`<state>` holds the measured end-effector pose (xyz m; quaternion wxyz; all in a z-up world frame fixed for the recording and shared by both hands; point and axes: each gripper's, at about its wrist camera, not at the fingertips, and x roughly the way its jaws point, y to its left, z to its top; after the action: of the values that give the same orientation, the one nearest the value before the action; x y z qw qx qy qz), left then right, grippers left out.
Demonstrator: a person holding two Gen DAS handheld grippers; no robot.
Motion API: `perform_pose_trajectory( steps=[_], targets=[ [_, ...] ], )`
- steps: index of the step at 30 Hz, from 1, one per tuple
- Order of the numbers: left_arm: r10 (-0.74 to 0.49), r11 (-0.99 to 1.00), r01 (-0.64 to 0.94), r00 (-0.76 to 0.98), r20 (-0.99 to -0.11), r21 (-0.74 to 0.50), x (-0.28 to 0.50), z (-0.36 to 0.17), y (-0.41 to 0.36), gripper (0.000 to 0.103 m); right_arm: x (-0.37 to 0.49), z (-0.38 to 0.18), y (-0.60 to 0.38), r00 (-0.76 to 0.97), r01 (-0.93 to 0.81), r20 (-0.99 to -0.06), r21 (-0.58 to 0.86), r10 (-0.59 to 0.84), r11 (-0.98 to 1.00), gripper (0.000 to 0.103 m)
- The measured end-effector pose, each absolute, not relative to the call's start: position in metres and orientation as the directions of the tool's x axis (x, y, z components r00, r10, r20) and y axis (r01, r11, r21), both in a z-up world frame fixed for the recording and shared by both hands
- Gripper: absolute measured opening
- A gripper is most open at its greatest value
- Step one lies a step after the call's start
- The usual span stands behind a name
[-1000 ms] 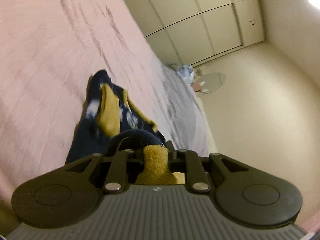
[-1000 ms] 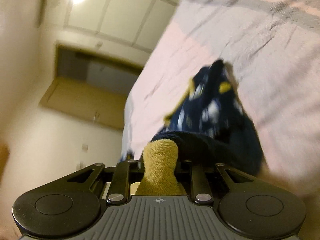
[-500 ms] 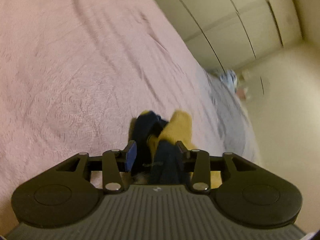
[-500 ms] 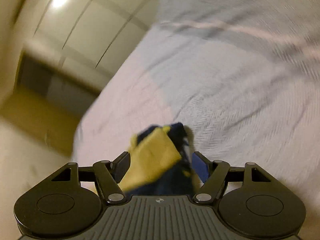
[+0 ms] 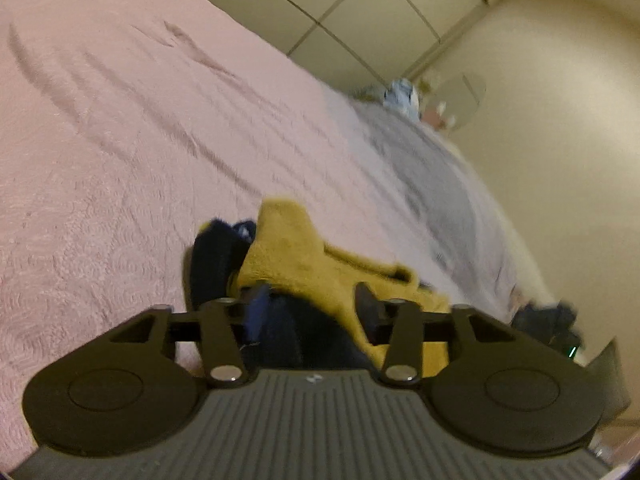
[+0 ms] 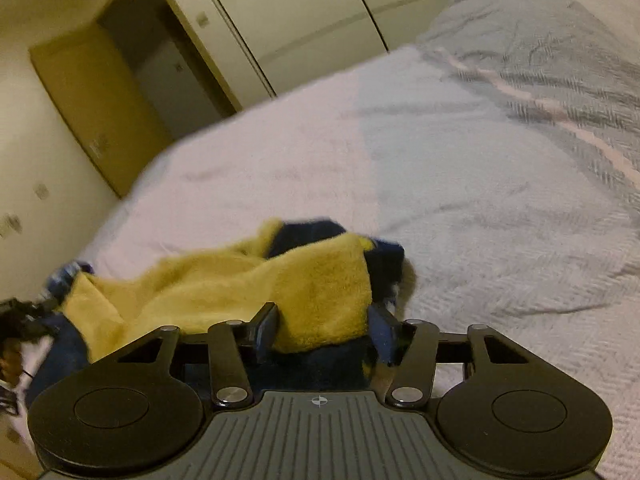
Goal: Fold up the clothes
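Garment point(image 5: 304, 256) on bed point(image 5: 120, 140) | left claw point(image 5: 310, 308) closing around it | right claw point(image 6: 324, 328) closing, pads seemingly not yet pressing.

Garment point(image 5: 304, 256): fuzzy fleece cloth, yellow face, navy reverse. Bedspread point(image 5: 120, 128): pink textured cloth, matt, creased. Grey blanket point(image 6: 540, 92) at 2 o'clock: woven herringbone cloth. Left gripper point(image 5: 310, 312), right gripper point(image 6: 326, 330): matt black plastic, shiny metal rivets.

The left gripper point(image 5: 310, 308) is seen low in its frame's centre, jaws closing with yellow-and-navy fabric between them. The right gripper point(image 6: 324, 330) is likewise placed at lower centre, jaws closing around fabric.
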<state>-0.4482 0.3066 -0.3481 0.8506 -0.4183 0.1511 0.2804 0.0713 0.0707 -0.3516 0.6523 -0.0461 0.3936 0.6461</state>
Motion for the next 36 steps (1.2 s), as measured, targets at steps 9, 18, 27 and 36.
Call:
perform_pose_trajectory(
  steps=[9,18,27,36],
  targets=[
    [0.474,0.515,-0.601,0.794,-0.381,-0.611,-0.466,-0.32,0.31,0.009,0.074,-0.31,0.056,-0.089,-0.916,-0.412,0.392,0.907,0.089,0.012],
    [0.542,0.49,-0.654,0.746,-0.387,-0.577,-0.438,-0.341,0.353,0.009,0.093,-0.322,0.119,0.009,-0.911,-0.456,0.364,0.89,0.196,0.012],
    [0.441,0.317,-0.613,0.771,-0.46,-0.724,-0.442,-0.388,0.383,0.031,0.128,-0.368,0.139,-0.111,-0.788,-0.594,0.541,0.797,0.294,0.063],
    [0.461,0.451,-0.635,0.767,-0.446,-0.627,-0.412,-0.371,0.383,0.009,0.111,-0.366,0.156,-0.093,-0.887,-0.569,0.42,0.817,0.191,0.012]
  ],
)
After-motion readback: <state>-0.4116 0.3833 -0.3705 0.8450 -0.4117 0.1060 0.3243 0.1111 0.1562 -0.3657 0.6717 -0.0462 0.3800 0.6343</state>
